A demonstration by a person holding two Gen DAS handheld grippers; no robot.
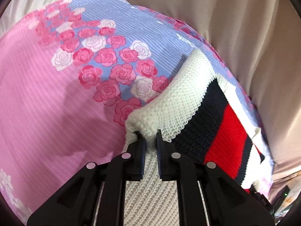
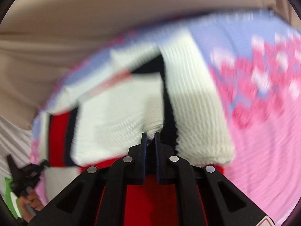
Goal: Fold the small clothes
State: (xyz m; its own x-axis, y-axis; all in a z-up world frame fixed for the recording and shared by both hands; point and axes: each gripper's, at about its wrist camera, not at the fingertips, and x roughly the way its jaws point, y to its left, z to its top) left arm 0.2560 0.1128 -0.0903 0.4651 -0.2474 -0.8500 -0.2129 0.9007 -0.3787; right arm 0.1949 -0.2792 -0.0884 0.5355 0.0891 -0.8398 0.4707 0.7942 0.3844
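A small knitted sweater [image 1: 176, 101], white with navy and red stripes, lies on a pink and lilac rose-print sheet [image 1: 56, 98]. My left gripper [image 1: 150, 137] is shut on a bunched white edge of the sweater. In the right wrist view, which is blurred by motion, the sweater [image 2: 116, 116] is partly folded, with a white sleeve [image 2: 197, 101] lying over it. My right gripper [image 2: 150, 137] is shut on a white fold of the sweater. The left gripper [image 2: 24, 171] shows at the far left of that view, in a hand.
A beige curtain or cloth [image 1: 235, 28] hangs behind the sheet's far edge and also shows in the right wrist view [image 2: 75, 18]. The floral sheet [image 2: 263, 131] spreads wide to the right of the sweater.
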